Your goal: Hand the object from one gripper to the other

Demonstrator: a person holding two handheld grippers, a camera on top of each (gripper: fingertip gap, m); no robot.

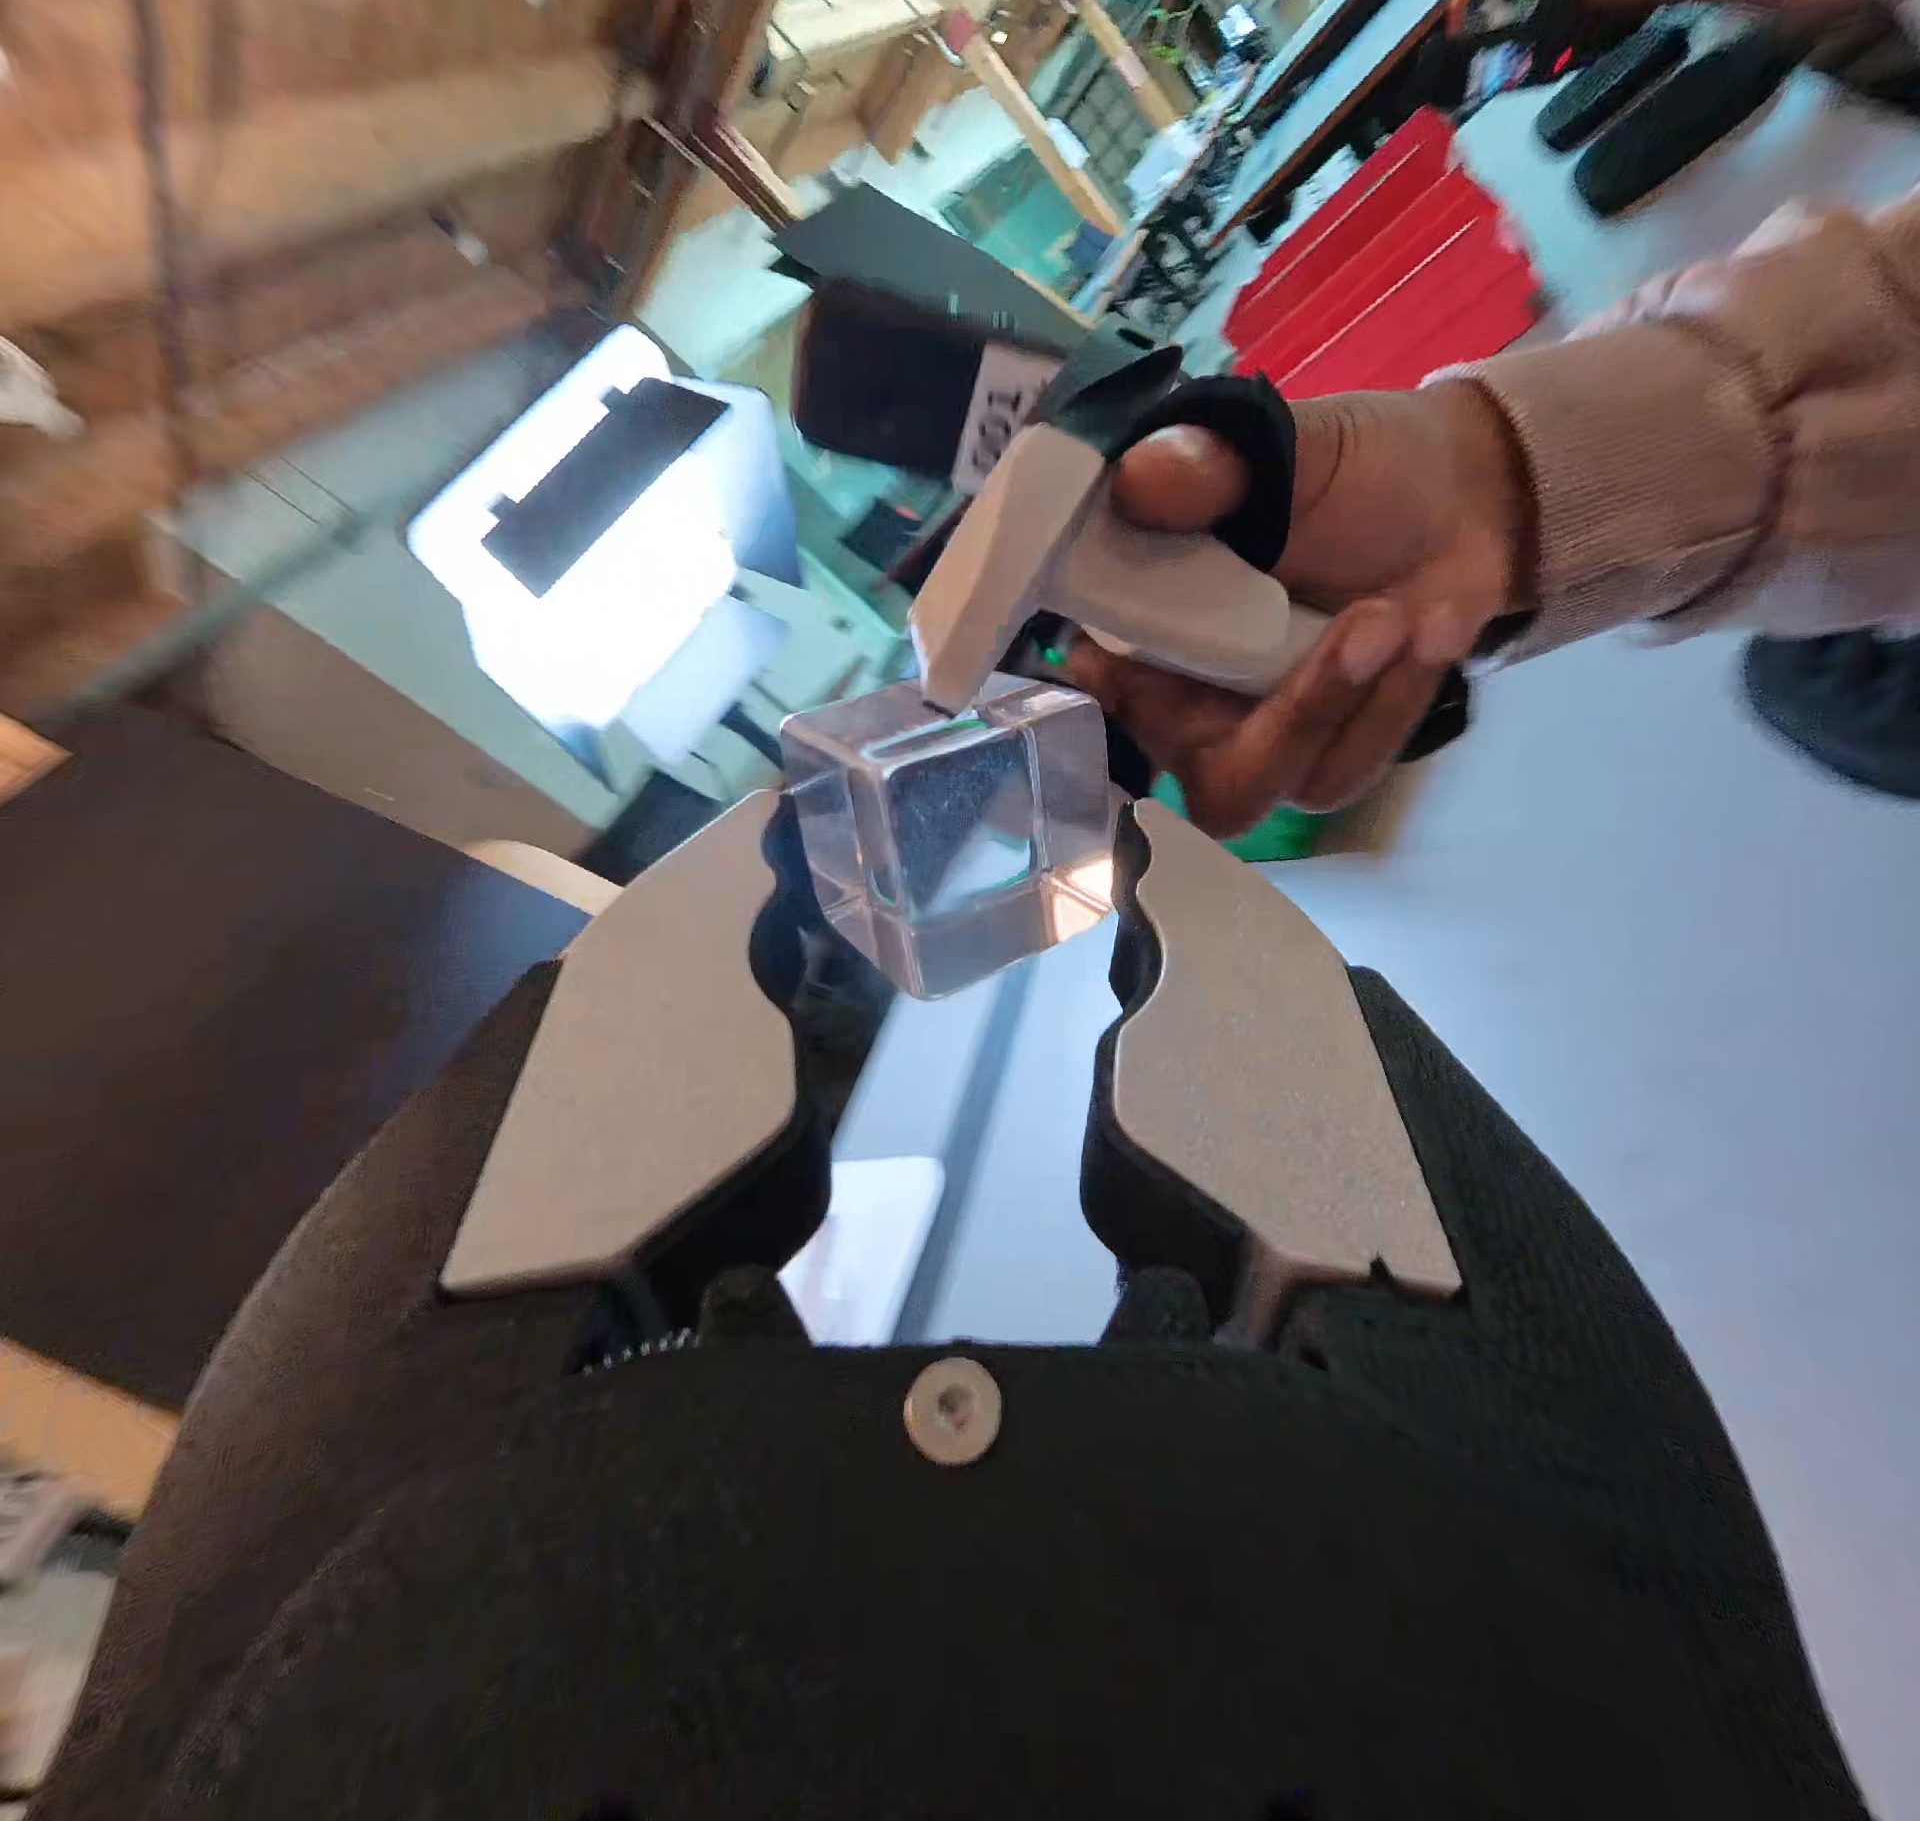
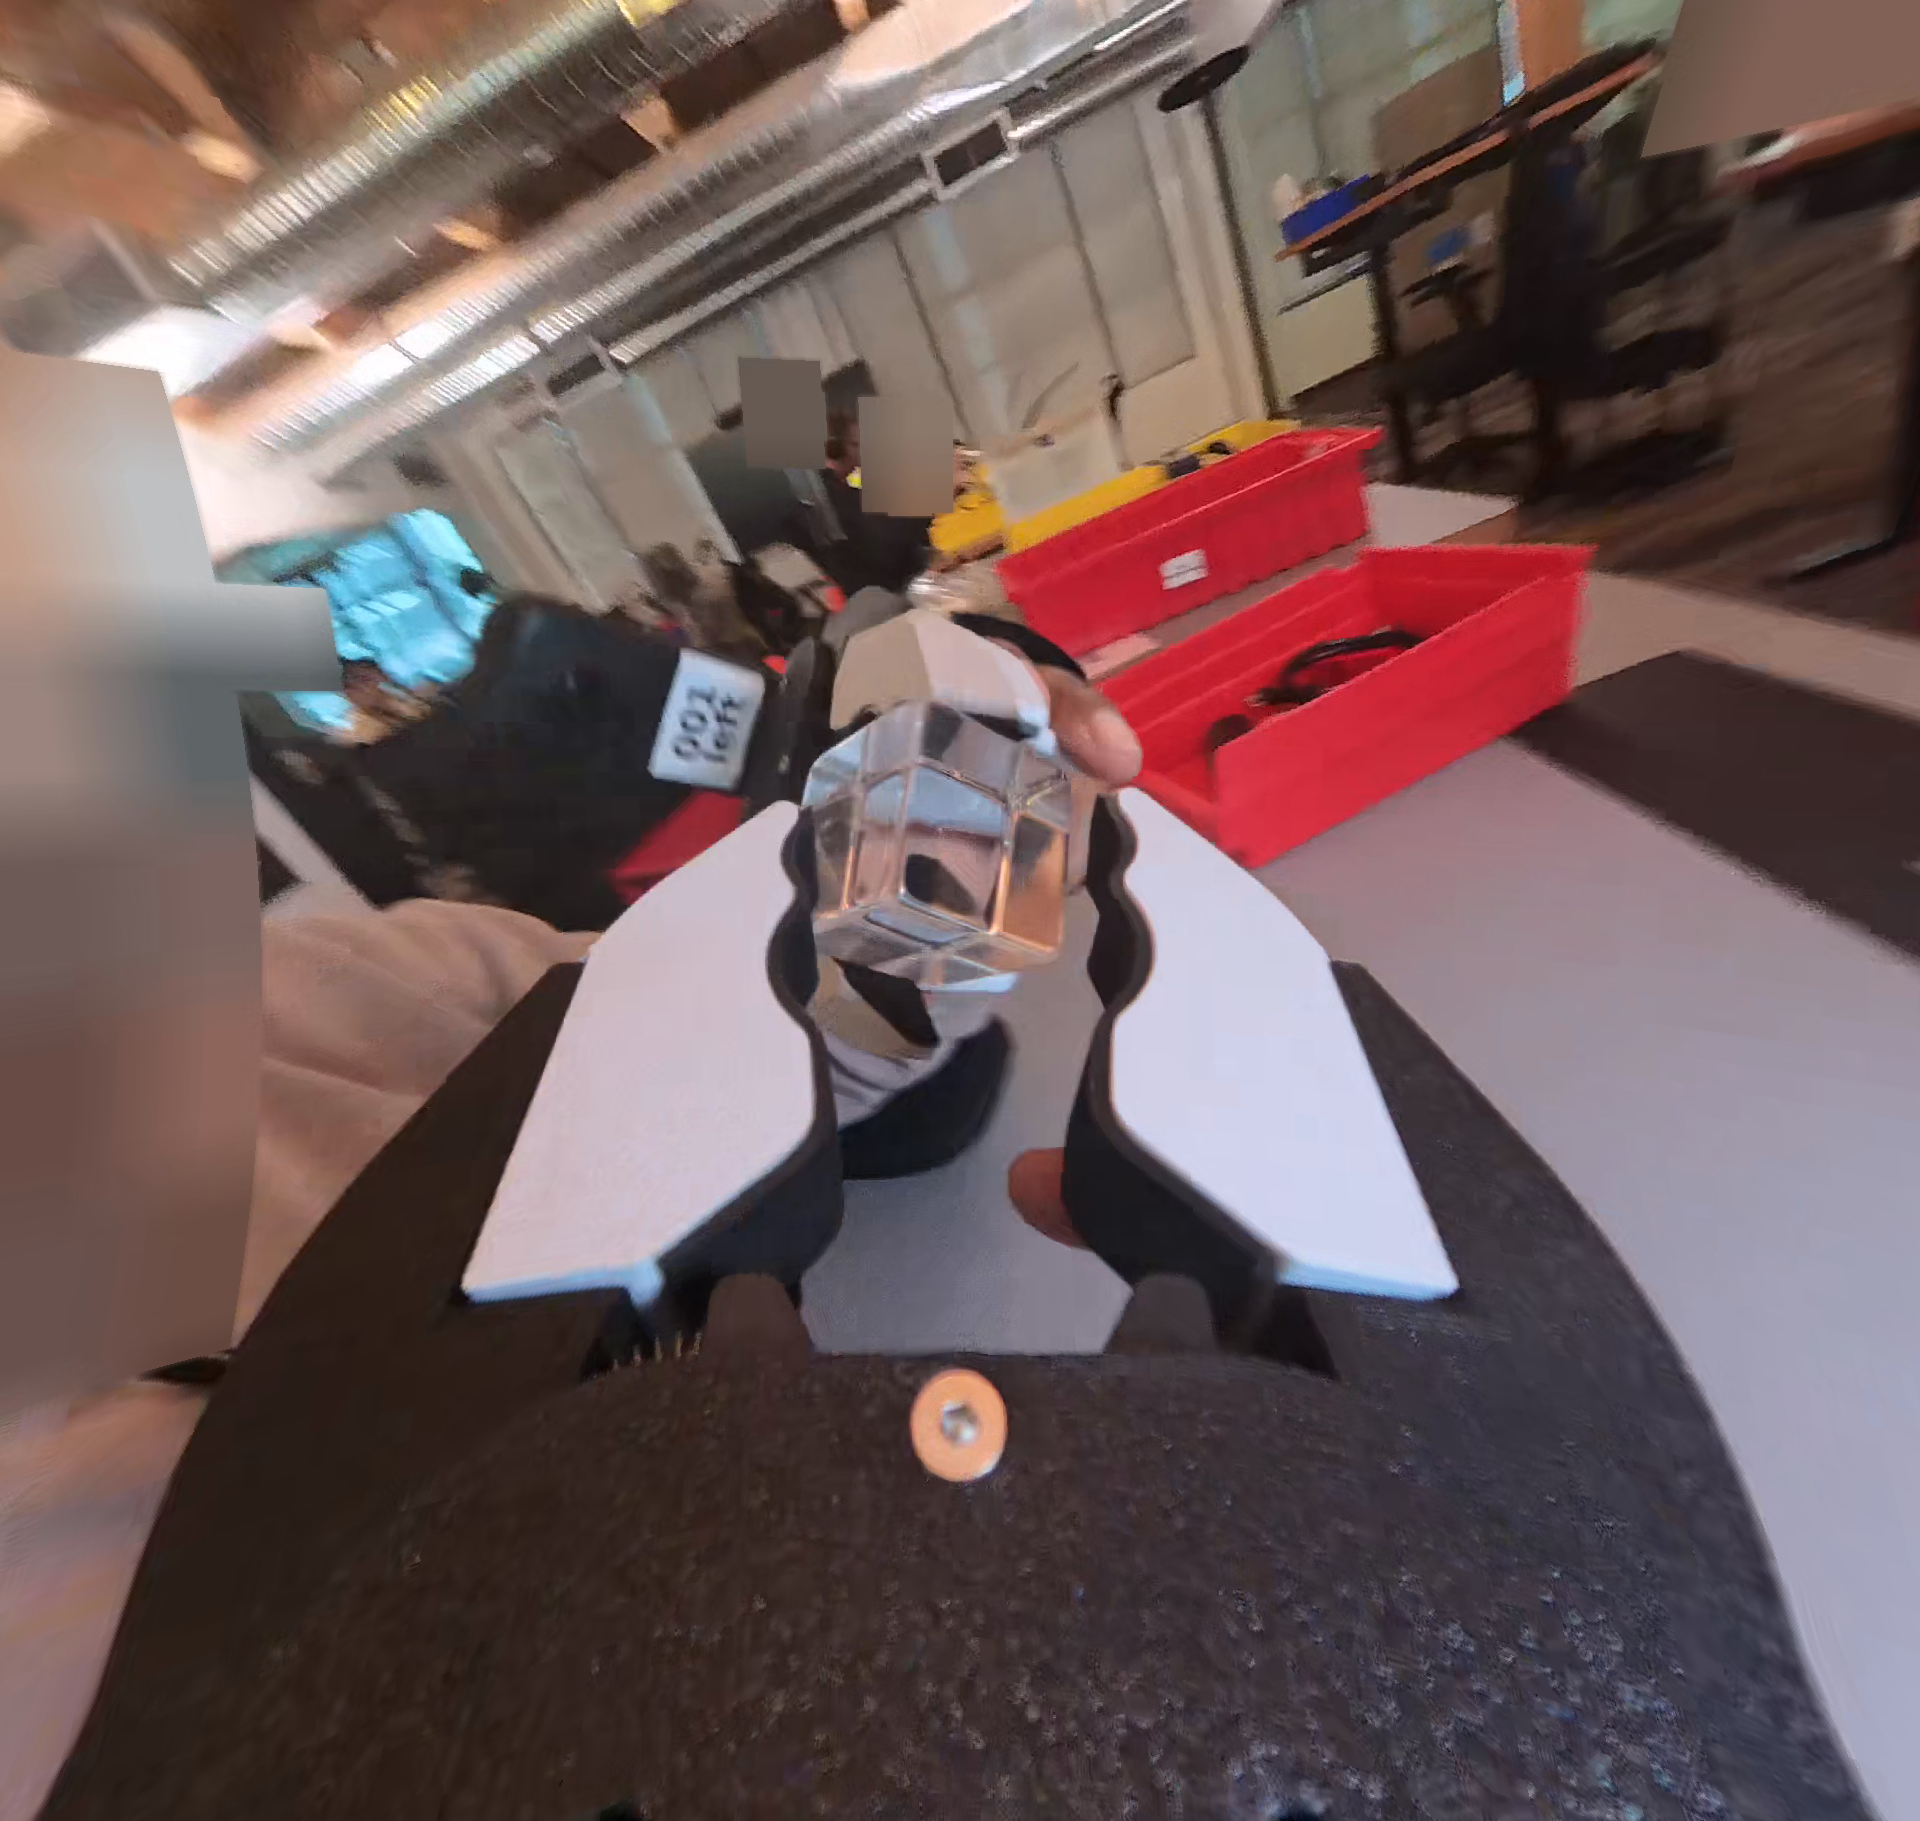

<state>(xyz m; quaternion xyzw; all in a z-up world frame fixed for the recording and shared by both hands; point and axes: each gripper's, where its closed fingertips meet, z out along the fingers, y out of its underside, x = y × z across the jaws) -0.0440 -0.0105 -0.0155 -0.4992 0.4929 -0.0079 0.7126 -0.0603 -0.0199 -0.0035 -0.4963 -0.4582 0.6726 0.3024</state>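
Spanning scene: grey table, red bins, blurred workshop.

Each gripper: two pale grey fingers w/ wavy inner edges on a black textured body, one silver screw centred just below the fingers – left gripper, right gripper. Person's hand wears a beige knit sleeve (ribbed cuff).

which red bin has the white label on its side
The farther red bin, next to the yellow bin. The nearer red bin shows no label and holds a black cable.
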